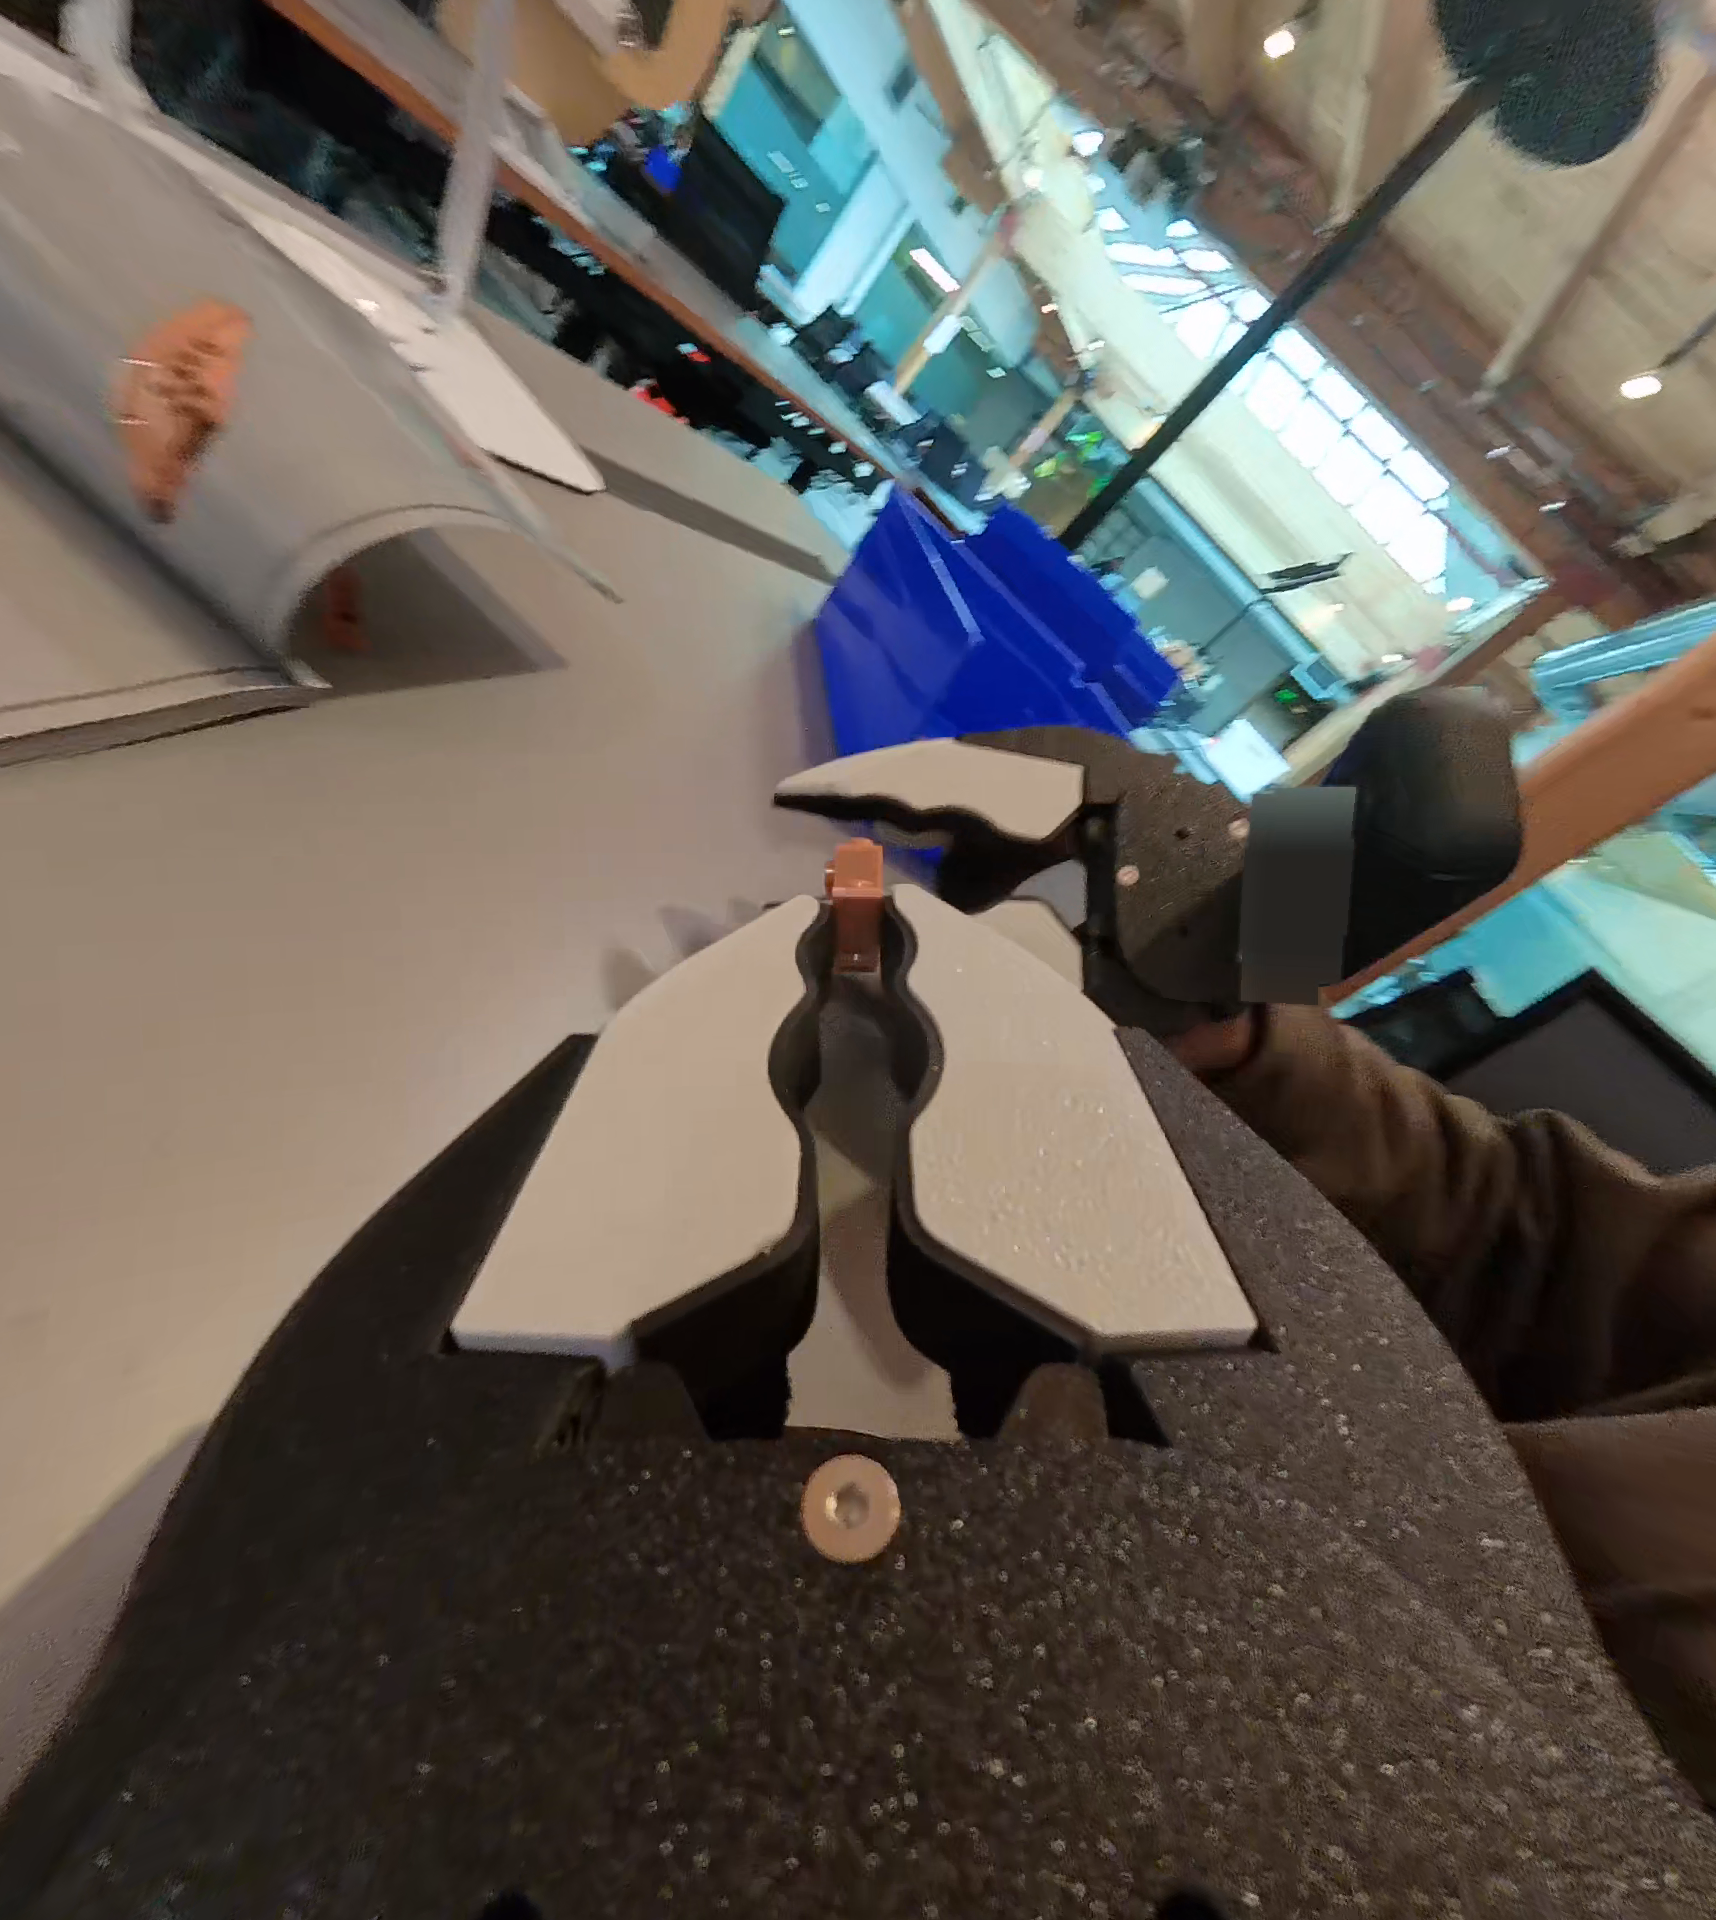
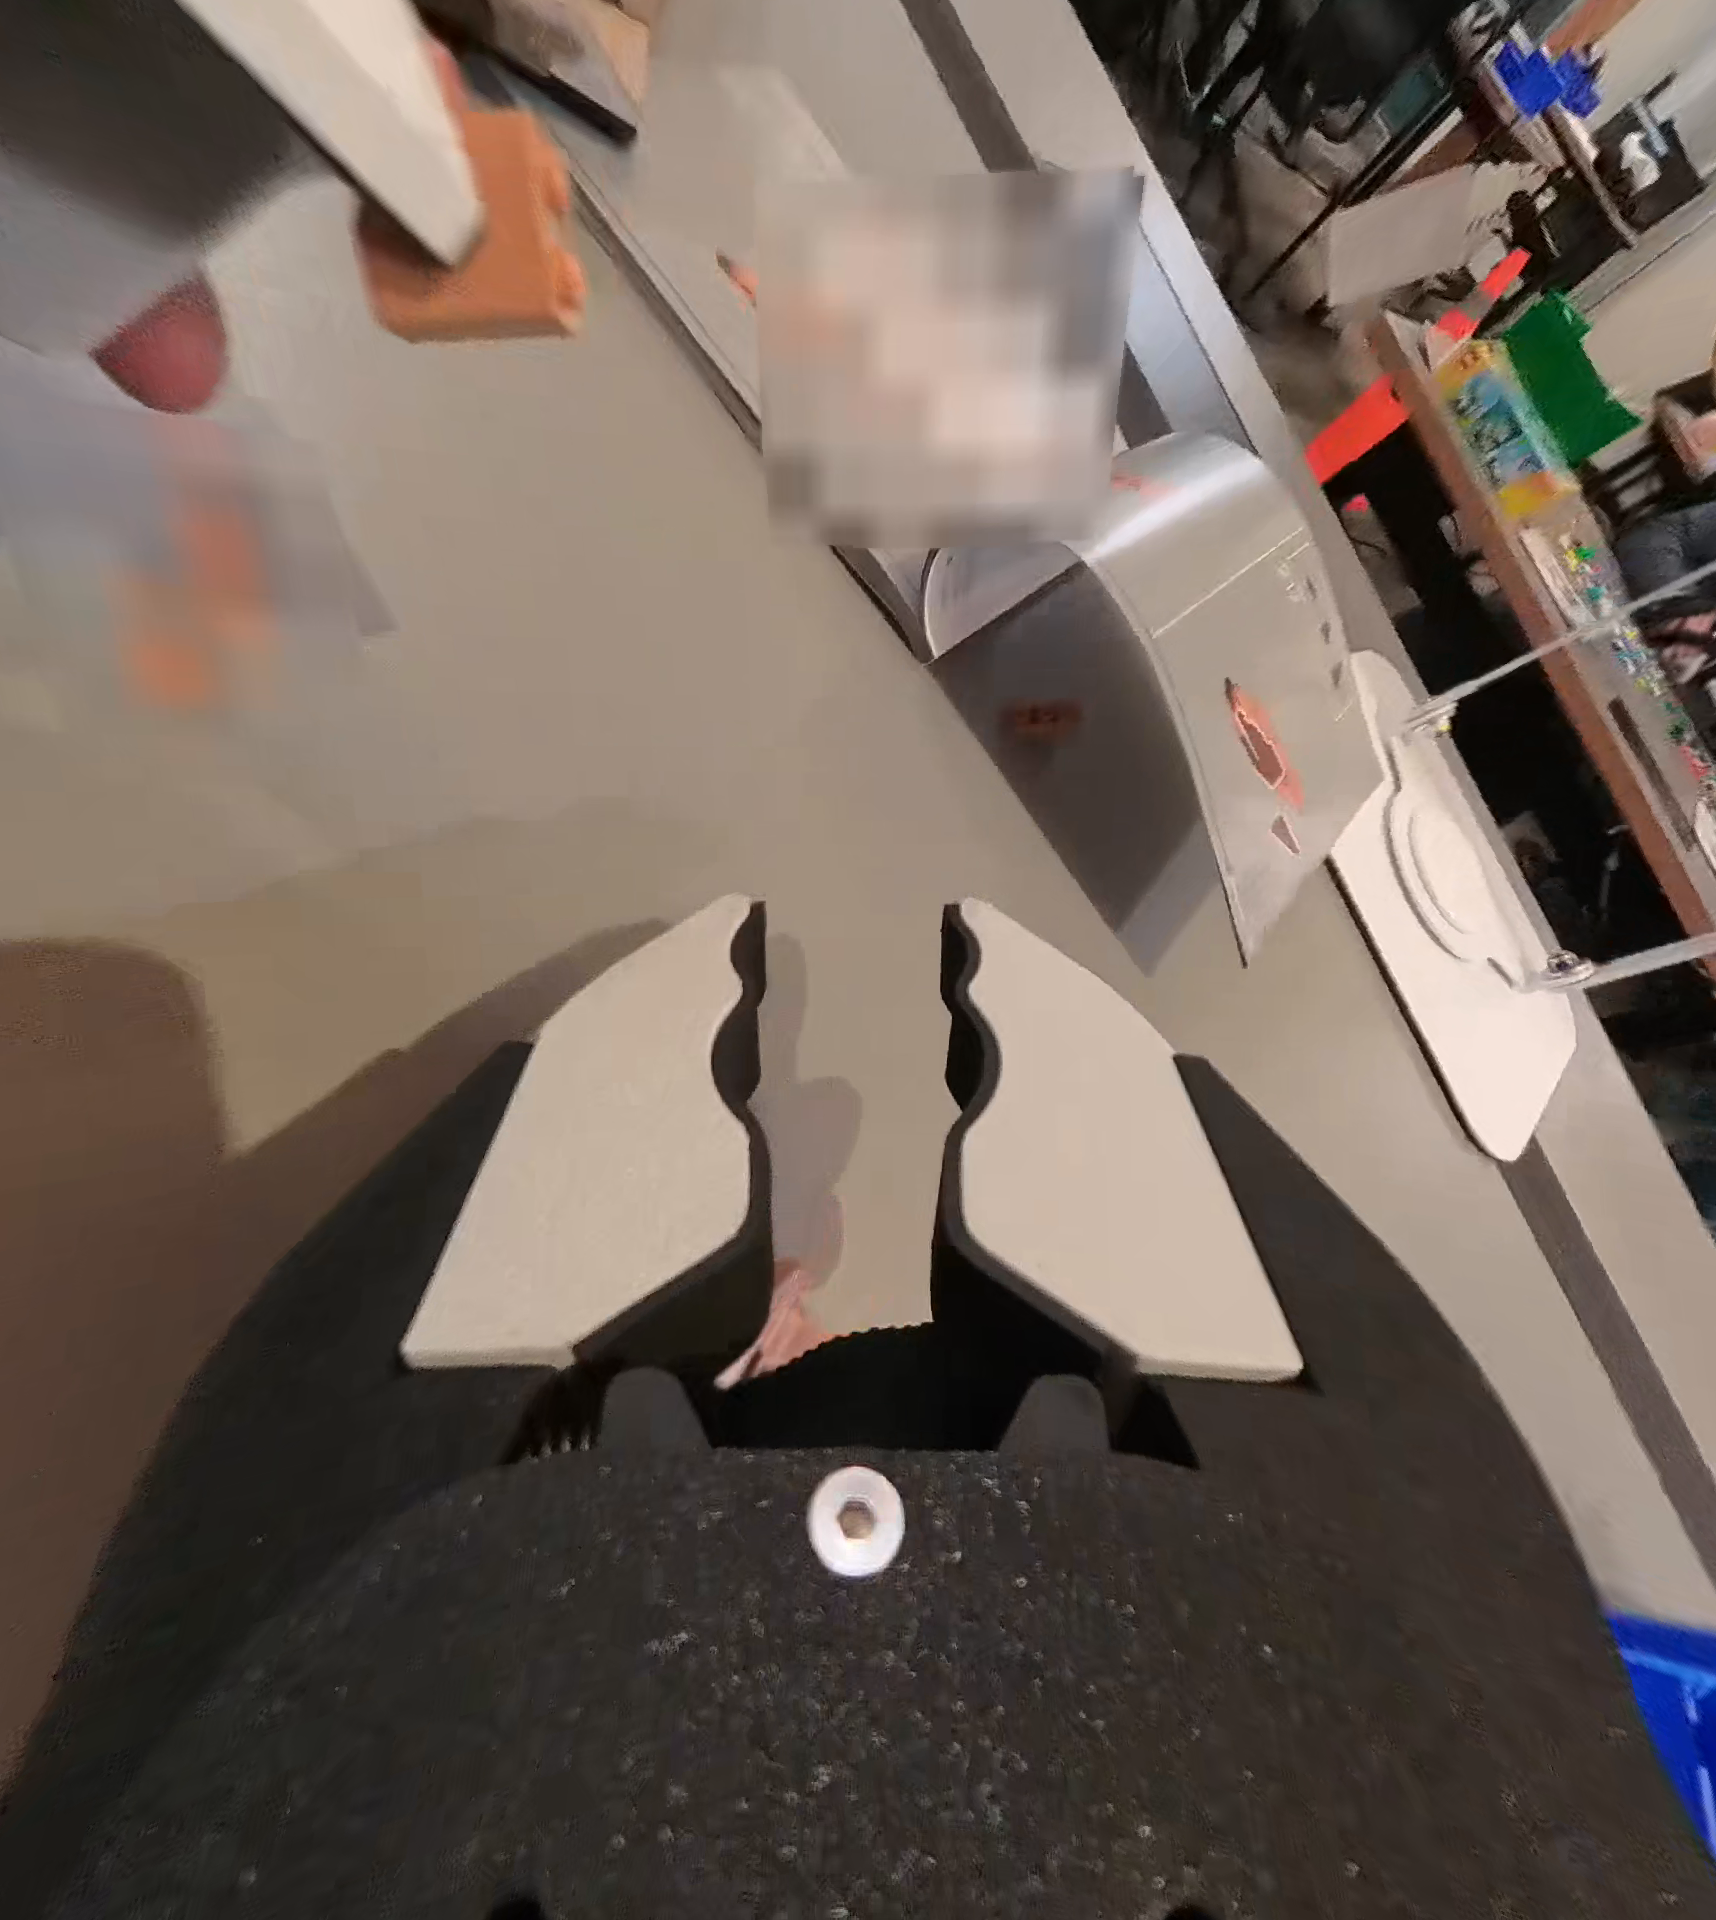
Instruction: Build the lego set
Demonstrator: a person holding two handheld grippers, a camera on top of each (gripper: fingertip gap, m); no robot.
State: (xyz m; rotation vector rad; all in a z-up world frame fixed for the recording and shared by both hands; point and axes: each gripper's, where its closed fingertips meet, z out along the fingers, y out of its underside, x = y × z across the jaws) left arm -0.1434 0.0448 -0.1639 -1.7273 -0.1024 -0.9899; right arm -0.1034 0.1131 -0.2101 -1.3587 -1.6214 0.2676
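The brown lego piece is sitting pinched at the very tips of my left gripper, whose fingers are closing on it with only the brick's width between them. I am holding it up off the grey table, well away from the open instruction booklet. My right gripper is hovering just beyond the brick; in the left wrist view I cannot tell whether it is touching. In its own view, my right gripper is standing parted with nothing between its fingers. The booklet is lying to the right of it, its curled pages showing brown and red drawings; any print is too small to make out. A blue bin is sitting beyond the booklet's near corner.
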